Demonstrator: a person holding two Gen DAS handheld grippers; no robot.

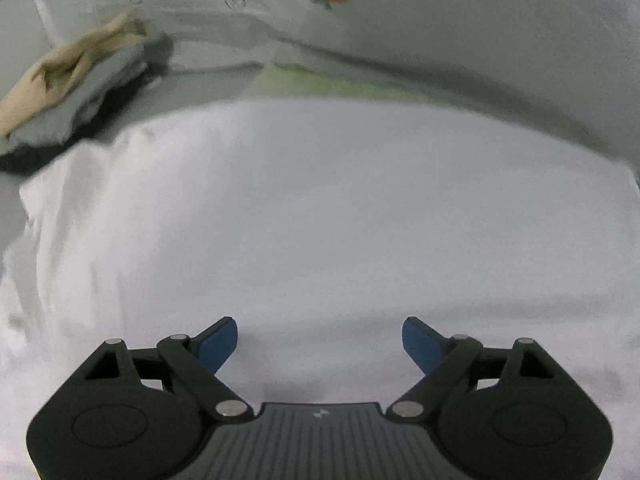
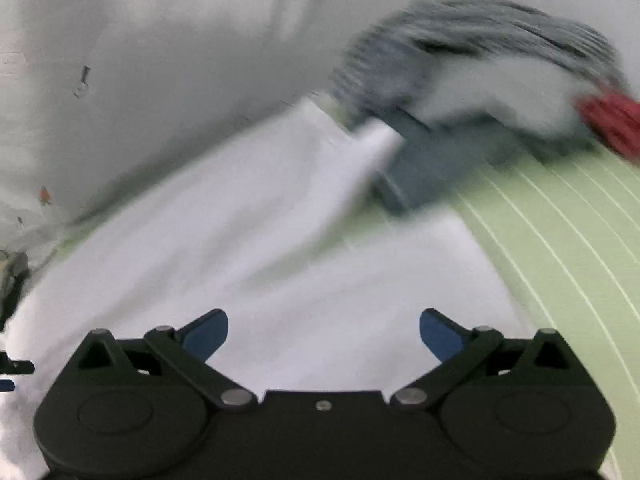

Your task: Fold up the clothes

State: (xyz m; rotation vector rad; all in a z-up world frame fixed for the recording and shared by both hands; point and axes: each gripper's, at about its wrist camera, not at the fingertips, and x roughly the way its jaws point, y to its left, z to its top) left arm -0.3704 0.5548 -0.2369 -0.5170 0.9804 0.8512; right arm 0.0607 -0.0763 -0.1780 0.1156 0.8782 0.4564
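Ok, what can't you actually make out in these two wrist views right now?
- White garment: left wrist view; which garment it is, since its lower part runs off the frame and under the left gripper.
- Clothes pile: right wrist view; motion blur smears the separate pieces.
- Red item: cut off by the right edge.
- Stack under the beige cloth: left wrist view; the cloth covers its top.

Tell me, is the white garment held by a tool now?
No. Both tools, left and right, are open above the white garment, gripping nothing.

White shirt (image 1: 320, 216); pale green sheet (image 2: 560, 232) with thin white stripes; beige cloth (image 1: 68, 68); carrot-print pillow (image 1: 440, 12).
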